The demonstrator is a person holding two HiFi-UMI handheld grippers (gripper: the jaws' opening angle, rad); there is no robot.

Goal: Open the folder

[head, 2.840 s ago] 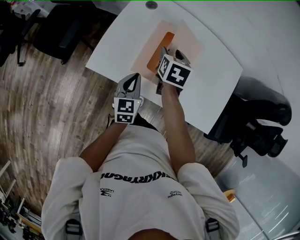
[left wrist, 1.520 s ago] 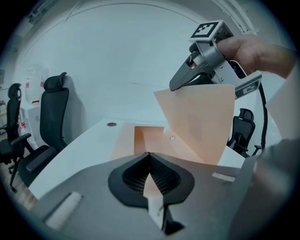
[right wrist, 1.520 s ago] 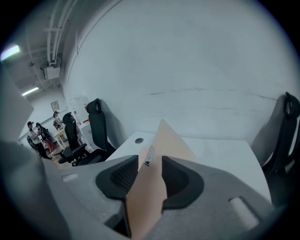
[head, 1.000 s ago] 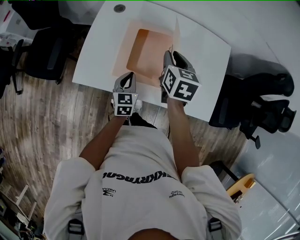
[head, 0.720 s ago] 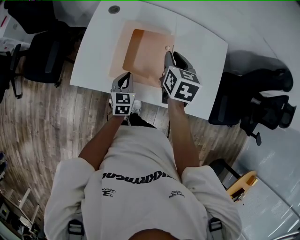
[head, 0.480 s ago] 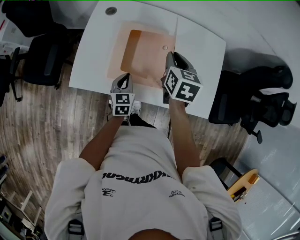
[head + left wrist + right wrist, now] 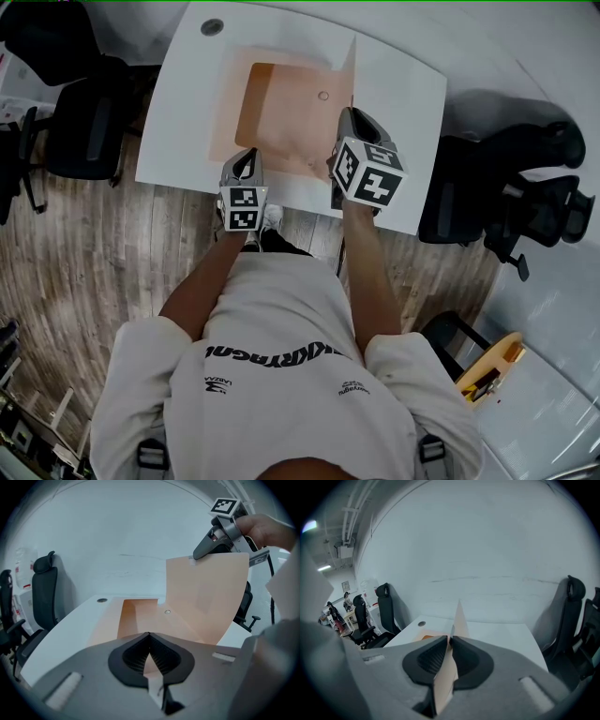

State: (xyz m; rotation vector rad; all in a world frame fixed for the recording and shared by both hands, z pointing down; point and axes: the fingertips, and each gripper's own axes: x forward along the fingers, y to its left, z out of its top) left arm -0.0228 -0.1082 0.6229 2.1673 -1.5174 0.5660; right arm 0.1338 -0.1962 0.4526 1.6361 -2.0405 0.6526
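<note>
Over white tabletop (image 7: pixel 403 84), pins folder's (image 7: pixel 281 112) near edge in clamped left gripper (image 7: pixel 246 161), holds cover (image 7: pixel 206 602) upright above folder in right gripper (image 7: pixel 450 640), jaws just now closing tighter on it; seemingly halfway, laying flat remaining.

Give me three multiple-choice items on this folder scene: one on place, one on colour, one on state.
1. Where does the folder lie?
A. on a chair
B. on the white table
C. on the floor

2. What colour is the folder?
A. blue
B. green
C. pale orange

3. How is the folder's cover?
A. lifted upright
B. flat and shut
C. torn off

Answers:
1 B: the folder rests on the table, its near edge pinched in the left gripper.
2 C: both leaves show pale orange.
3 A: the cover stands up from the table, clamped in the right gripper, whose jaws have just been closing on it.
</note>
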